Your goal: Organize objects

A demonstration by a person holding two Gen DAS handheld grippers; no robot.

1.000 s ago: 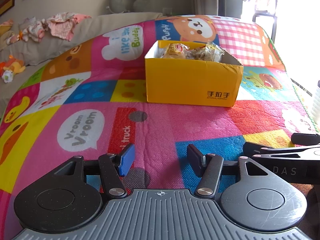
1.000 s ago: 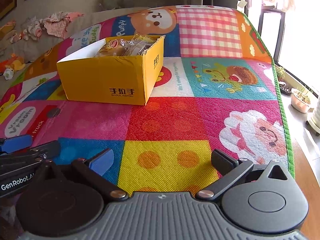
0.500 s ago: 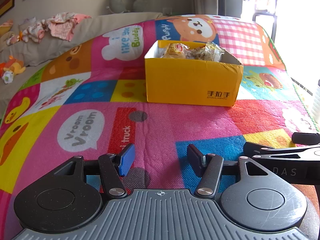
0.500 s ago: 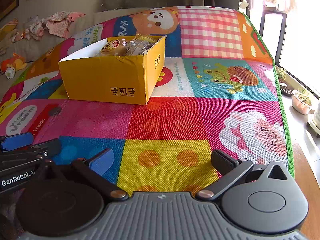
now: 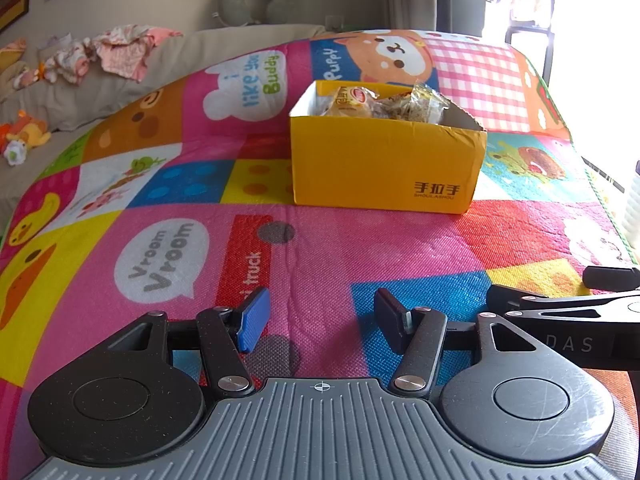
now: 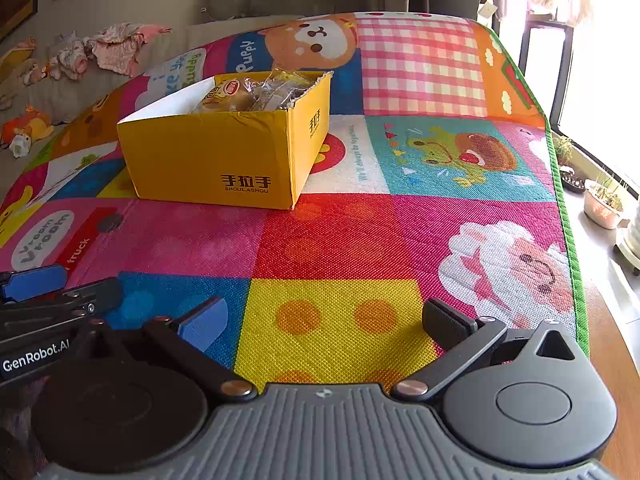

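Note:
A yellow cardboard box [image 5: 384, 168] stands on the colourful play mat [image 5: 168, 184], holding several wrapped snack packets [image 5: 352, 102]. It also shows in the right wrist view [image 6: 216, 160], with the packets [image 6: 244, 94] inside. My left gripper [image 5: 318, 324] is open and empty, low over the mat, well short of the box. My right gripper [image 6: 324, 318] is open wide and empty, beside the left one, also short of the box. Each gripper shows at the edge of the other's view.
The mat's green edge [image 6: 568, 240] runs along the right, with the floor and potted plants [image 6: 604, 204] beyond. Clothes [image 5: 120, 52] and a soft toy [image 5: 28, 136] lie on the grey sofa at the far left.
Both grippers stay open and empty. The right wrist view has shifted slightly, bringing the box a little nearer the centre. The left gripper has barely moved.

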